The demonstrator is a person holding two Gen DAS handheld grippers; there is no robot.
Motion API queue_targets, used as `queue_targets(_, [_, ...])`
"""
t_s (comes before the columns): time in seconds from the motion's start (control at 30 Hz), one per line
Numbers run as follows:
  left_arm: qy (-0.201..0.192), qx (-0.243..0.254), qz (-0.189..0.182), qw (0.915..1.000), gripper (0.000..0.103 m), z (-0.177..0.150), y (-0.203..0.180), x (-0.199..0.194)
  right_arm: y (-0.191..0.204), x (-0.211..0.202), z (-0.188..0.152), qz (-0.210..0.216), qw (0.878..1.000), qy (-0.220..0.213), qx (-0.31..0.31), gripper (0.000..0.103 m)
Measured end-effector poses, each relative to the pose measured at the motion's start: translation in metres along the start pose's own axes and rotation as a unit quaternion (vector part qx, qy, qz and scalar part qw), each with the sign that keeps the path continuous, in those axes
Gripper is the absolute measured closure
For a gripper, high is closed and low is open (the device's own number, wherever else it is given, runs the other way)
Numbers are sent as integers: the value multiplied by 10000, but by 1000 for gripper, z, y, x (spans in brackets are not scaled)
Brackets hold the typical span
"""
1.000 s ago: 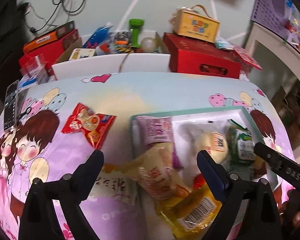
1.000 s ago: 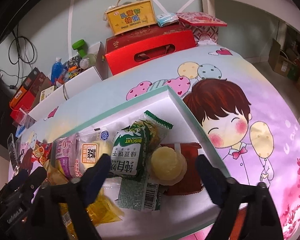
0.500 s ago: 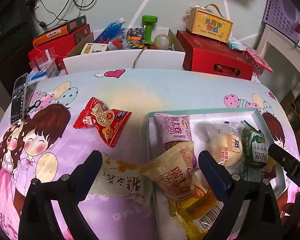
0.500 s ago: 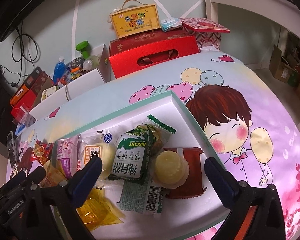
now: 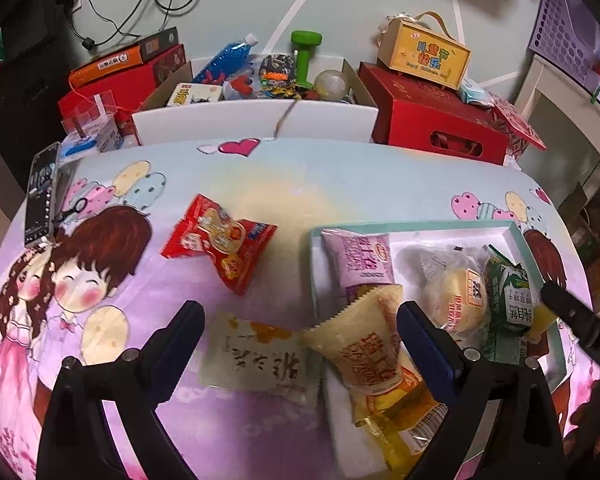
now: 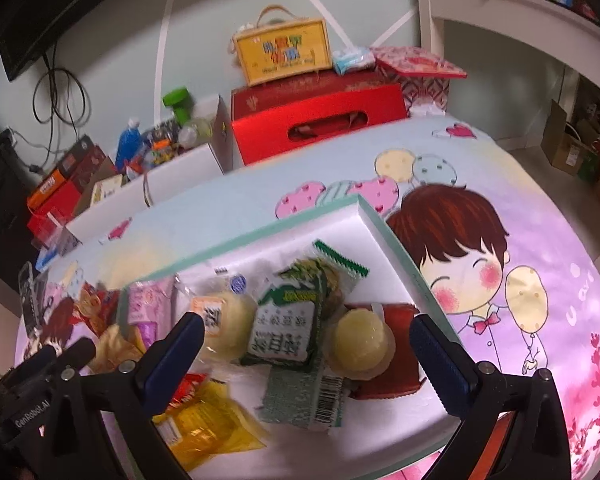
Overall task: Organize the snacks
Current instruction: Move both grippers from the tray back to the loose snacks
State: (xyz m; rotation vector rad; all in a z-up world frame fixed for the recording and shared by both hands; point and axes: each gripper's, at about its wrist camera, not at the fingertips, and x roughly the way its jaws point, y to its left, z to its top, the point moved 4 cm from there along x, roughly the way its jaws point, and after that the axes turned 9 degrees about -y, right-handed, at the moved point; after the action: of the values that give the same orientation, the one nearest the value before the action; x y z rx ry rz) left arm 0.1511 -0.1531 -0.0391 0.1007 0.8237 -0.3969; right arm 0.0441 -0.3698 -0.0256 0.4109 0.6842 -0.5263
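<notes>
A white tray with a teal rim (image 5: 412,226) holds several snacks: a pink packet (image 5: 360,258), a wrapped bun (image 5: 456,292) and a green biscuit packet (image 5: 508,300). A cream packet (image 5: 372,344) lies across the tray's left rim. On the cloth outside the tray lie a pale packet (image 5: 260,360) and a red packet (image 5: 220,248). My left gripper (image 5: 300,332) hangs open above the pale and cream packets and grips nothing. My right gripper (image 6: 308,340) stands wide open over the green biscuit packet (image 6: 288,328) and a round yellow cake (image 6: 360,344), with its pads clear of both.
A cartoon-print cloth (image 5: 100,280) covers the table. A phone (image 5: 40,196) lies at its left edge. Behind the table stand a white box of toys (image 5: 256,120), red gift boxes (image 5: 436,120) and a yellow carry box (image 5: 424,56). A white shelf (image 6: 500,12) is at the right.
The right gripper's jaws have spread wider than a second ago. In the left wrist view the snacks have drifted slightly to the right. No snack has been picked up.
</notes>
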Motion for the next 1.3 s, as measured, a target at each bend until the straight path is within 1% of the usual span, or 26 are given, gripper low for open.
queue_targets(0.13, [-99,-24,128,9999,6,6,16,-7,11,-11,8,109,9996,-257,5,0])
queue_targets(0.27, [-139,-12,350,9993,6,10,37,-12,27,-14,9,277,9992,-296,-36,0])
queue_targets(0.37, [-180,-102,527,9984,6,13,59,-16,42,-14,7,409,9987,-284,-125,0])
queue_targets(0.43, [-192,-194,627,9977,6,14,74,-19,53,-13,5,476,9982,-274,-239,0])
queue_targets(0.67, [-152,-832,1013,9913,6,8,138,-26,98,-14,-5,823,9951,-230,-489,0])
queue_targets(0.77, [-79,-1002,1086,9890,6,2,157,-27,123,-15,-13,974,9928,-175,-680,0])
queue_targets(1.0, [44,-1127,1252,9857,6,-8,184,-30,178,-17,-34,1407,9849,-36,-1006,0])
queue_targets(1.1, [77,-1179,1310,9843,6,-11,193,-30,200,-17,-45,1644,9795,53,-1163,0])
queue_targets(1.3, [235,-1247,1291,9835,6,-20,203,-24,231,-17,-65,1991,9695,277,-1400,0])
